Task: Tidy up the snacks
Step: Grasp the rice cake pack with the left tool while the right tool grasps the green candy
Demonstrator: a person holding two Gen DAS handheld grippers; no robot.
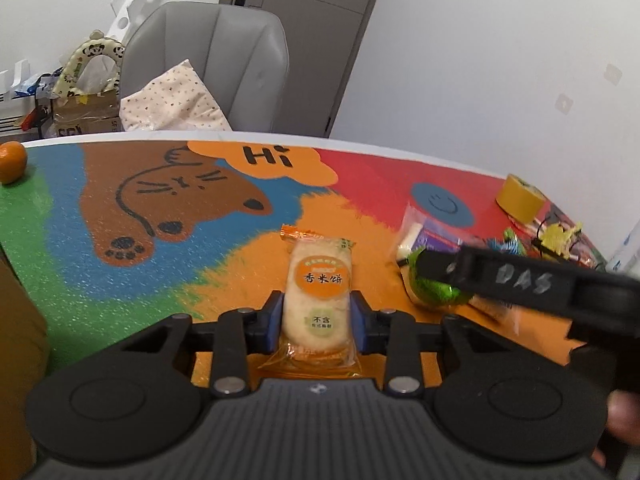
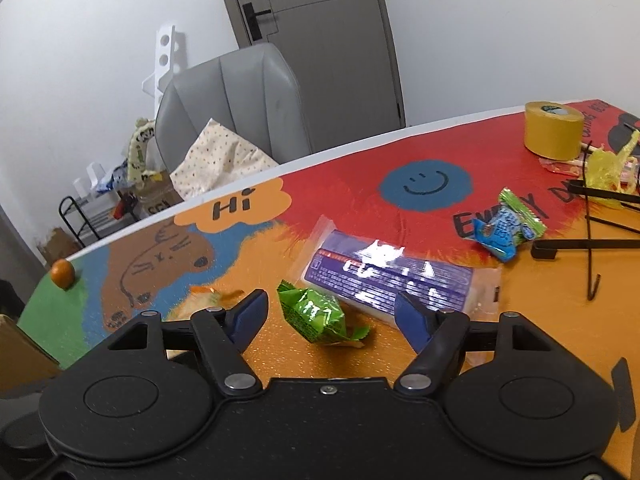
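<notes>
My left gripper (image 1: 318, 312) is shut on an orange-labelled rice cracker packet (image 1: 320, 284), its blue fingers (image 1: 272, 316) pressing both sides just above the colourful mat (image 1: 120, 264). My right gripper (image 2: 330, 312) is open, its blue fingers (image 2: 250, 314) spread either side of a green candy wrapper (image 2: 316, 314) lying on the mat. A purple snack packet (image 2: 384, 276) lies just behind the green one. A blue and green candy (image 2: 506, 226) lies further right. In the left wrist view the right gripper (image 1: 424, 262) reaches in over the green wrapper (image 1: 436, 290).
A yellow tape roll (image 2: 554, 130) stands at the far right, with black wire hooks (image 2: 588, 244) and a yellow wrapper (image 2: 610, 168) near it. A small orange (image 1: 12, 162) sits at the far left edge. A grey chair (image 1: 208, 68) stands beyond the table.
</notes>
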